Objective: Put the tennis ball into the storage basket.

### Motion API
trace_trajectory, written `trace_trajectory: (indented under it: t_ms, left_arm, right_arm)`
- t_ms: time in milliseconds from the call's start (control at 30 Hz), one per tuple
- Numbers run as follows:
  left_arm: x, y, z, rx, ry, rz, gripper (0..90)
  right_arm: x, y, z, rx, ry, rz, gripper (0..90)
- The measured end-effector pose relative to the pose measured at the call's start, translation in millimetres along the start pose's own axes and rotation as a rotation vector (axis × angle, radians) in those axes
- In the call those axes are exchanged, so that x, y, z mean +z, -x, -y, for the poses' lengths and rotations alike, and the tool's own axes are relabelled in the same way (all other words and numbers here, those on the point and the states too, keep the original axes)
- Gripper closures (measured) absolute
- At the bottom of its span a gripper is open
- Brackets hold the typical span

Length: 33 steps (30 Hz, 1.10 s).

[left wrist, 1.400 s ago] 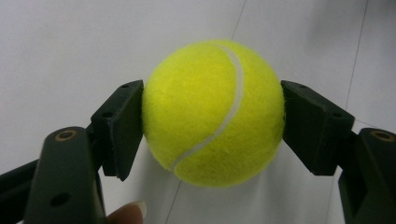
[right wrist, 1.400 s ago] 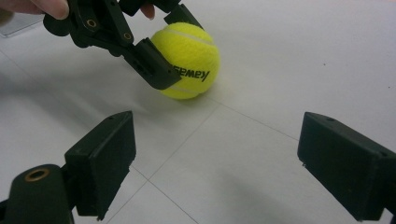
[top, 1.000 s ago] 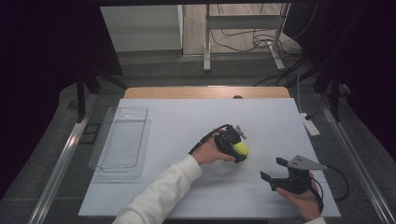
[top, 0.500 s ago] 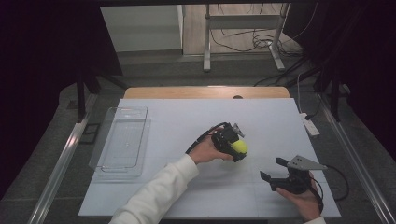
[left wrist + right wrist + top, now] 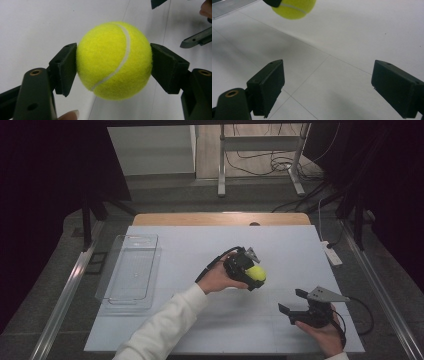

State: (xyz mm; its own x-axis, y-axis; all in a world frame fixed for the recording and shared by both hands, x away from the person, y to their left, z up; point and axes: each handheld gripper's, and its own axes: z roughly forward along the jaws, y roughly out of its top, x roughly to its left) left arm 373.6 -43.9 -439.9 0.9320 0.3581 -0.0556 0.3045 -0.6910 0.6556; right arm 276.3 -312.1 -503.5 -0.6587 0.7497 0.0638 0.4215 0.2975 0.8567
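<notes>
High view: left gripper (image 5: pixel 251 276) holds a yellow tennis ball (image 5: pixel 255 273) above the middle of the white table (image 5: pixel 280 245), jaws clamped on it. Right gripper (image 5: pixel 294 301) sits low near the table's front right, jaws spread wide, nothing between them. A clear plastic tray (image 5: pixel 131 270) lies at the table's left edge, well apart from both.

Left gripper view: tennis ball (image 5: pixel 114 60) fills the gap, one pad on each side at its widest line, white seam curving across the front. Judgement: light, felt-covered, slightly springy, so not slippery and not fragile; a grip across the equator, as here, should hold, while an off-centre pinch could squirt it out and let it roll.

Right gripper view: both pads (image 5: pixel 269 83) stand far apart over bare table; the tennis ball (image 5: pixel 294 8) hangs at the top edge, clear of the surface.
</notes>
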Motion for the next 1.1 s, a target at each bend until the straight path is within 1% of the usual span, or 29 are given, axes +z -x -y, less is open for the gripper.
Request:
trace_trajectory:
  t_ms: [33, 67, 133, 233, 567, 733, 833, 867, 1100]
  left_arm:
    - [0.0, 0.0, 0.0, 0.000, 0.000, 0.000, 27.2]
    - [-2.9, 0.0, -0.9, 0.006, 0.005, -0.001, 27.2]
    - [-7.0, 0.5, -2.0, 0.003, 0.013, 0.001, 27.2]
    - [-9.1, 0.3, -2.0, 0.010, 0.012, -0.004, 27.2]
    - [-16.6, -2.6, 0.9, 0.002, 0.020, -0.016, 27.2]
    - [-22.9, -3.5, 3.9, 0.001, 0.030, -0.023, 27.2]
    - [-26.7, -4.5, 6.4, -0.007, 0.036, -0.022, 27.2]
    - [-27.8, -4.9, 7.2, -0.004, 0.035, -0.025, 27.2]
    - [-36.6, -7.0, 15.0, -0.018, 0.051, -0.039, 27.2]
  right_arm:
    - [0.0, 0.0, 0.0, 0.000, 0.000, 0.000, 11.6]
    - [0.1, -0.1, 0.0, 0.000, 0.000, 0.000, 11.6]
    - [0.1, -0.2, 0.0, 0.000, 0.000, 0.001, 11.6]
    - [0.1, -0.3, 0.0, 0.000, 0.000, 0.001, 11.6]
    - [0.0, -0.2, -0.1, 0.000, 0.000, 0.001, 11.6]
    - [-0.1, -0.2, -0.1, 0.000, 0.000, 0.002, 11.6]
    - [0.1, -0.3, -0.1, 0.000, 0.000, 0.002, 11.6]
    - [0.1, -0.2, -0.1, 0.000, 0.000, 0.002, 11.6]
    - [0.1, -0.3, -0.1, 0.000, -0.001, 0.004, 11.6]
